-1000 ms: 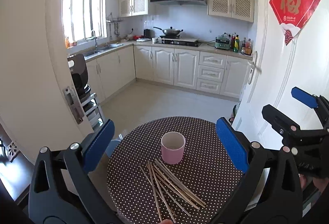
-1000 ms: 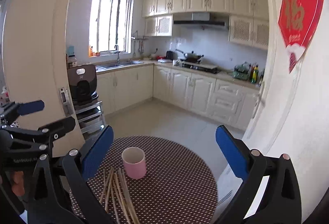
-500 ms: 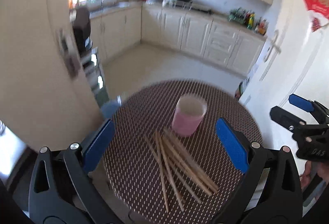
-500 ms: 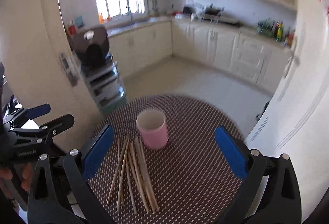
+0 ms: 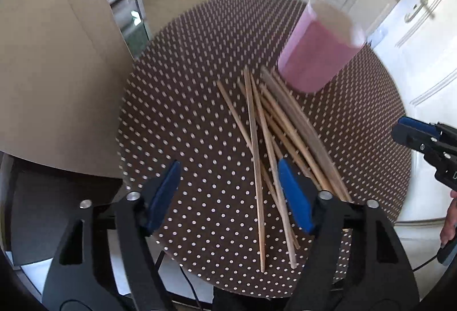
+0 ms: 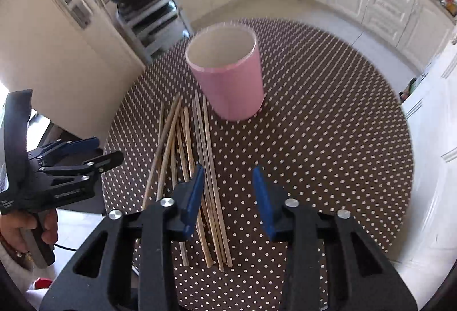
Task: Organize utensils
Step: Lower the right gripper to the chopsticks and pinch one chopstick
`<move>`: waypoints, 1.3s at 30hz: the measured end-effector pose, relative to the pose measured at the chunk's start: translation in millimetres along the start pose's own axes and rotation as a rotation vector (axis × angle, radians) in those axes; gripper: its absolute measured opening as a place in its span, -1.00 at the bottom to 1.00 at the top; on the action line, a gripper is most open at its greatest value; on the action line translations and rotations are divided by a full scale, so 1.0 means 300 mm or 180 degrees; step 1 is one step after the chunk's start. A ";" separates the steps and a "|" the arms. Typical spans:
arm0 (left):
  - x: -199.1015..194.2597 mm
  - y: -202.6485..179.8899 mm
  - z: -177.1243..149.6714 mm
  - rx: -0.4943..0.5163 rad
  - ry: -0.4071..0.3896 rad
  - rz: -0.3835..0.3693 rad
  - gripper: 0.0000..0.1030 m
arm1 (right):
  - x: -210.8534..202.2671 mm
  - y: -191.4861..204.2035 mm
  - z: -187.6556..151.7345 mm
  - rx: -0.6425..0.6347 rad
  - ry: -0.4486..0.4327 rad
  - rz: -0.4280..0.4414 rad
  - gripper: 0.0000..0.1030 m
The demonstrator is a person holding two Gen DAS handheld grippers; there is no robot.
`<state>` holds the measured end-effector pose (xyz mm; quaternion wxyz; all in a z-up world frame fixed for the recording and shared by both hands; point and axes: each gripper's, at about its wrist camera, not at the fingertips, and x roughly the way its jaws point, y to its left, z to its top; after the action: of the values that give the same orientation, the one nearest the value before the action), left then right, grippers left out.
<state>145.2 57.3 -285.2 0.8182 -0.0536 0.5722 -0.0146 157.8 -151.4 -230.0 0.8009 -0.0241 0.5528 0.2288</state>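
**Operator:** Report inventory on the work surface.

**Gripper:** I count 1 pink cup (image 6: 231,76), upright, mouth open, on 1 round table (image 6: 328,145) with a dark polka-dot cover. Beside the cup lies 1 loose pile of wooden chopsticks (image 6: 197,156). I make out roughly 9 or 10 sticks; they overlap, so I cannot fix the exact number. There are 2 grippers over the table, and I speak for both.

**Operator:** State of jaws, left unit.

**Gripper:** My left gripper (image 5: 228,194) points steeply down at the table. Its jaws are closing, with a clear gap between the 2 blue pads. 1 stick crosses the gap near the right pad (image 5: 294,196), and further sticks pass under that pad. The pads press on nothing.

**Operator:** Right unit.

**Gripper:** My right gripper (image 6: 230,196) also points steeply down. Its jaws are closing and stand narrower than the left pair. 2 or 3 sticks run just inside the left pad (image 6: 194,194); the rest of the gap shows bare tablecloth. Nothing is pinched.

**Operator:** Position of the pile relative to the cup.

**Gripper:** The far ends of the sticks reach the base of the cup; whether they touch it I cannot tell. The near ends fan out toward the table edge below my pads. The cup stands beyond both jaw pairs, well apart from them.
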 end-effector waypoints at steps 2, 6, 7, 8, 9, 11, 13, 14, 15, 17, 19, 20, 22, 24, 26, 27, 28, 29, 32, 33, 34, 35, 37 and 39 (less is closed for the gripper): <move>0.049 -0.007 -0.001 0.0015 0.0100 0.0009 0.09 | 0.035 0.000 -0.003 -0.0026 0.0075 0.0058 -0.49; 0.101 -0.012 0.014 -0.0032 0.0194 -0.0050 0.00 | 0.113 0.009 0.010 -0.0070 0.0222 0.0118 -0.59; 0.110 -0.012 0.020 -0.0037 0.0206 -0.0070 0.00 | 0.127 0.008 0.012 -0.0096 0.0253 0.0126 -0.61; 0.119 -0.015 0.027 -0.0042 0.0208 -0.0099 0.00 | 0.138 0.005 0.014 -0.0107 0.0272 0.0144 -0.62; 0.129 -0.018 0.034 -0.0041 0.0201 -0.0098 0.00 | 0.152 0.007 0.018 -0.0120 0.0295 0.0161 -0.62; 0.154 -0.025 0.049 -0.0012 0.0230 -0.0080 0.00 | 0.182 0.016 0.026 -0.0152 0.0350 0.0195 -0.62; 0.159 -0.033 0.063 0.0000 0.0248 -0.0106 -0.07 | 0.211 0.018 0.031 -0.0172 0.0393 0.0211 -0.62; 0.169 -0.036 0.068 0.0023 0.0260 -0.0075 -0.11 | 0.225 0.018 0.032 -0.0178 0.0414 0.0217 -0.63; 0.179 -0.044 0.078 0.0022 0.0280 -0.0080 -0.16 | 0.238 0.021 0.034 -0.0180 0.0429 0.0220 -0.63; 0.192 -0.040 0.082 0.0013 0.0322 -0.0094 -0.30 | 0.258 0.020 0.039 -0.0190 0.0463 0.0215 -0.63; 0.197 -0.031 0.080 -0.0003 0.0328 -0.0144 -0.31 | 0.276 0.021 0.048 -0.0192 0.0497 0.0230 -0.63; 0.197 -0.033 0.080 -0.0001 0.0330 -0.0172 -0.33 | 0.281 0.023 0.050 -0.0204 0.0516 0.0244 -0.63; 0.199 -0.033 0.086 0.0008 0.0344 -0.0240 -0.45 | 0.309 0.024 0.061 -0.0230 0.0524 0.0246 -0.63; 0.200 -0.042 0.091 0.0010 0.0347 -0.0302 -0.57 | 0.335 0.028 0.066 -0.0232 0.0544 0.0261 -0.63; 0.205 -0.047 0.095 -0.0015 0.0349 -0.0380 -0.66 | 0.355 0.032 0.081 -0.0265 0.0565 0.0245 -0.63; 0.208 -0.042 0.097 -0.0039 0.0351 -0.0413 -0.68 | 0.368 0.034 0.086 -0.0277 0.0577 0.0233 -0.63; 0.207 -0.042 0.100 -0.0063 0.0353 -0.0421 -0.70 | 0.368 0.033 0.087 -0.0290 0.0573 0.0203 -0.63; 0.207 -0.035 0.099 -0.0089 0.0357 -0.0435 -0.72 | 0.366 0.034 0.091 -0.0298 0.0542 0.0189 -0.63; 0.205 -0.021 0.096 -0.0089 0.0358 -0.0435 -0.72 | 0.382 0.038 0.102 -0.0320 0.0577 0.0163 -0.63; 0.201 -0.014 0.089 -0.0075 0.0356 -0.0423 -0.72 | 0.394 0.040 0.104 -0.0357 0.0589 0.0134 -0.63; 0.200 -0.010 0.088 -0.0084 0.0361 -0.0420 -0.72 | 0.398 0.037 0.108 -0.0379 0.0579 0.0141 -0.63; 0.198 -0.001 0.081 -0.0098 0.0370 -0.0429 -0.72 | 0.403 0.043 0.105 -0.0390 0.0570 0.0142 -0.63; 0.197 0.006 0.079 -0.0125 0.0378 -0.0417 -0.72 | 0.407 0.046 0.119 -0.0412 0.0558 0.0122 -0.63; 0.190 0.013 0.066 -0.0122 0.0374 -0.0373 -0.71 | 0.412 0.054 0.128 -0.0452 0.0554 0.0073 -0.63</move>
<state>183.4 57.7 -332.2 0.7798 -0.1016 0.6153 -0.0546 220.1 -83.8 -322.4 0.7434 -0.0943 0.6030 0.2736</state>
